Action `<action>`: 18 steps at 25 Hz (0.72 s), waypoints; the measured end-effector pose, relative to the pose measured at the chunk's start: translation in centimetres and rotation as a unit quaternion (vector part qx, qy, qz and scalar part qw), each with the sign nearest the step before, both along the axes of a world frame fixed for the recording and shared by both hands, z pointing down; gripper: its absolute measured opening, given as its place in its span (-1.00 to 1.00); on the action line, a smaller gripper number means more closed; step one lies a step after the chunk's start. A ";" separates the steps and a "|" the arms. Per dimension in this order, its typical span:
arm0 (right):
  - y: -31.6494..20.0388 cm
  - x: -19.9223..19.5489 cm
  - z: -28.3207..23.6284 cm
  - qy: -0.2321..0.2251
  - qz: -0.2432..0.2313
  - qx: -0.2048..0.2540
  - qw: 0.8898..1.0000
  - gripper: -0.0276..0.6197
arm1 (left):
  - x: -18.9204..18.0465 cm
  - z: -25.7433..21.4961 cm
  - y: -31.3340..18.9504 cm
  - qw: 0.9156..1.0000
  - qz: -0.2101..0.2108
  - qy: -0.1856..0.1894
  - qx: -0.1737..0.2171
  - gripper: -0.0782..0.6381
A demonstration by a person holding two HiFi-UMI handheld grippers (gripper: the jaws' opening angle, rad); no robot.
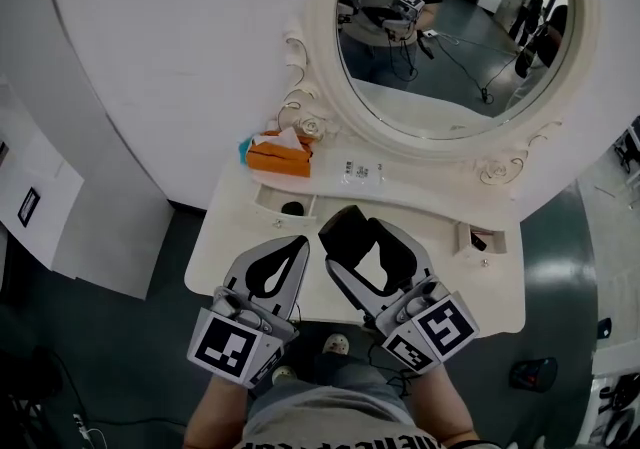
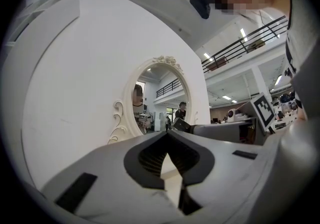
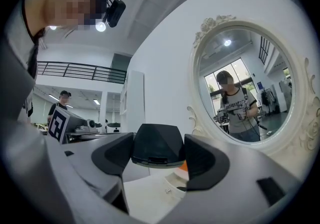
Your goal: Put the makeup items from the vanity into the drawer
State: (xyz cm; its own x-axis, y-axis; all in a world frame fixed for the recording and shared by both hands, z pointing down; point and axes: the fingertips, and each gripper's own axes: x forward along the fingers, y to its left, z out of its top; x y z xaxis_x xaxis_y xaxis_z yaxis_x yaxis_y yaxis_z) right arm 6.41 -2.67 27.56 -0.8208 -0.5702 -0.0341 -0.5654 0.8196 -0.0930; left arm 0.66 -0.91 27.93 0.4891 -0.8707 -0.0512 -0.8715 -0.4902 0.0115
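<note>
The white vanity top [image 1: 240,237] lies below me under an oval mirror [image 1: 450,27]. My right gripper [image 1: 358,240] is shut on a black faceted makeup case [image 1: 345,229], held above the vanity's middle. In the right gripper view the black case [image 3: 158,145] sits clamped between both pads [image 3: 206,160]. My left gripper [image 1: 298,242] hovers beside it, to the left, shut with nothing in it; its tips [image 2: 170,135] meet. A small drawer [image 1: 268,203] stands open at the vanity's back left with a dark round item [image 1: 292,208] inside.
An orange tissue box [image 1: 278,155] stands at the back left, just behind the open drawer. A clear packet [image 1: 360,172] lies under the mirror. A second small drawer [image 1: 466,237] is open at the right. The mirror's carved frame [image 1: 300,107] rises behind.
</note>
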 end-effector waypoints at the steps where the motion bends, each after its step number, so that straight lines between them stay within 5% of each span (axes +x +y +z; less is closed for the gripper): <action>1: -0.4 0.1 0.0 -0.001 -0.005 -0.001 1.000 0.13 | 0.1 -0.1 -0.4 1.000 -0.006 0.000 0.004 -0.73; 9: -3.3 0.9 0.4 -0.005 -0.041 -0.006 0.999 0.13 | 1.3 0.6 -2.7 0.999 -0.039 -0.004 -0.023 -0.73; 18: -6.3 2.0 1.0 -0.008 -0.075 -0.013 0.997 0.13 | 2.4 0.4 -5.6 0.997 -0.076 -0.006 -0.001 -0.73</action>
State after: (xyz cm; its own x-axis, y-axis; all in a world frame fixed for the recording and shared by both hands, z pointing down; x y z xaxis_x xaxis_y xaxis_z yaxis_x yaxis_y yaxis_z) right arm 8.42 -8.98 28.56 -0.8967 -0.4413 -0.0353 -0.4342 0.8922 -0.1241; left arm 3.08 -6.54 28.35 0.3524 -0.9348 -0.0442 -0.9357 -0.3527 0.0007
